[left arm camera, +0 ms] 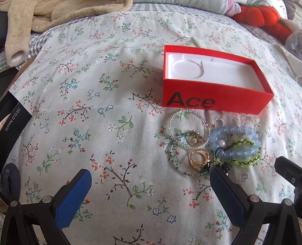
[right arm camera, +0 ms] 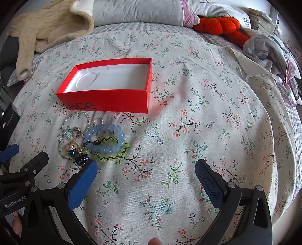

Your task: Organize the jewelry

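The floral bedsheet (right arm camera: 198,116) lies bare right of the red box (right arm camera: 113,99) and of the jewelry pile (right arm camera: 94,141), wide enough for a hand-held gripper. The pile sits just before the box's front wall. A beige blanket (right arm camera: 47,26) and orange plush (right arm camera: 220,24) crowd the far edge.

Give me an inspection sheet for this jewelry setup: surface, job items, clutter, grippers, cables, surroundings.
Surface: floral bedsheet, wrinkled, soft.
Job's things: red box open, marked "Ace", white insert holds nothing. In front of it a jewelry pile: blue bead bracelet, green bead bracelet partly under it, clear bead bracelet, gold rings.
Clutter: black box at the left edge.
Grippers: left gripper and right gripper both open, holding nothing, near the pile.
Cables: nothing seen.
Surroundings: beige plush garment, grey pillow, orange plush toy, crumpled cloth at right.
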